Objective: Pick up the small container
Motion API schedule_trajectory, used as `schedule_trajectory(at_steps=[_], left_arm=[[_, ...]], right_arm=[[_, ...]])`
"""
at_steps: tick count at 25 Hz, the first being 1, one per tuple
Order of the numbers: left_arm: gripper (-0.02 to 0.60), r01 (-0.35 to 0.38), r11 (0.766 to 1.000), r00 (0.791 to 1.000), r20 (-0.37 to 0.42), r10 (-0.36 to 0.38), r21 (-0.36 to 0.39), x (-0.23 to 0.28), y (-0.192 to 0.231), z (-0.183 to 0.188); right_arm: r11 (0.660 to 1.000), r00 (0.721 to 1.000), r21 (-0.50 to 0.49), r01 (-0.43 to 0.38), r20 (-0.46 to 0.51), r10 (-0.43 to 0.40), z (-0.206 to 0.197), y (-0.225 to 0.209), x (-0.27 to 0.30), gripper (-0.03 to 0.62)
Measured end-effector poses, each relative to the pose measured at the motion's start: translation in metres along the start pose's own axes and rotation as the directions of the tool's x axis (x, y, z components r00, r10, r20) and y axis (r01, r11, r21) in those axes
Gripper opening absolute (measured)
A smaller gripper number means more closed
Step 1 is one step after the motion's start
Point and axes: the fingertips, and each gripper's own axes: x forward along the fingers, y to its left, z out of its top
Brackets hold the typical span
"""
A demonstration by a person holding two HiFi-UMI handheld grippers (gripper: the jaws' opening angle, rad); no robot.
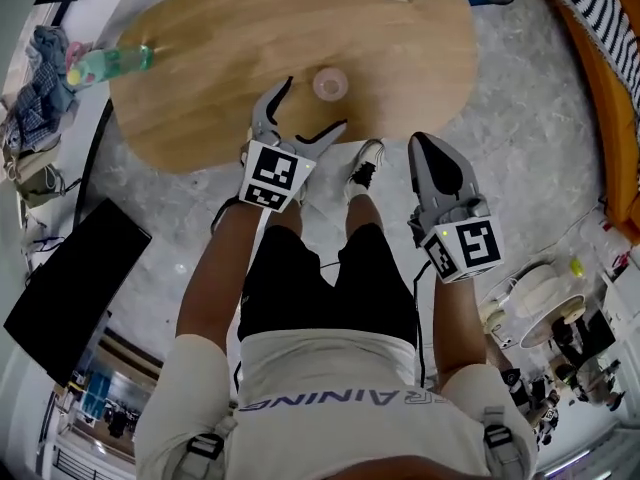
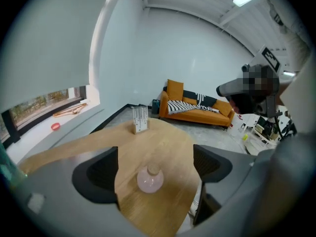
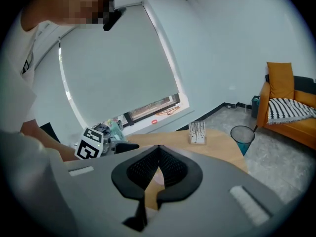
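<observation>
A green bottle [image 1: 108, 62] lies at the left end of the wooden table [image 1: 220, 28]. The person's left forearm reaches forward over the near table edge. It carries the left hand-held gripper [image 1: 312, 105] tilted forward and down toward the tabletop, its jaws spread wide and holding nothing. The small container [image 1: 330, 83], pale pink and round-bellied, stands upright on the table just ahead of this gripper. In the left gripper view it sits in the gap between the two jaws and touches neither. Further right, the right hand-held gripper [image 1: 428, 146] hangs beside the person's right leg, off the table and over the floor, angled downward, its jaws pressed together and empty.
</observation>
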Motion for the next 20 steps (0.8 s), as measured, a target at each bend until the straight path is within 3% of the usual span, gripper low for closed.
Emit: schedule_trajectory(at_steps=[3,7,10,20], left_arm=[[0.468,0.019,0.999,0.998,-0.054,-0.016,0.048,0.043,0.001,-0.033],[0.476,0.015,0.999,0.994,-0.108,-0.011,0.038,0.09,0.0,-0.077],[0.477,0.025,0.997,0.992,-0.125,-0.016,0.069,0.115,0.001,-0.101],[0.479,-0.029,0.996,0.996,-0.083,0.036,0.088,0.163,0.007,-0.1]], right_arm=[[1.0,1.0,0.008,0.019,-0.017,-0.019,-0.021,-0.016,0.013,0.014],[0.999,0.997,0.038,0.027,-0.073,-0.024,-0.06,-0.035,0.015,0.014],[0.997,0.995,0.068,0.025,-0.094,-0.018,-0.083,-0.041,0.02,0.014],[0.991,0.994,0.137,0.003,-0.111,0.012,-0.117,-0.056,0.033,0.014]])
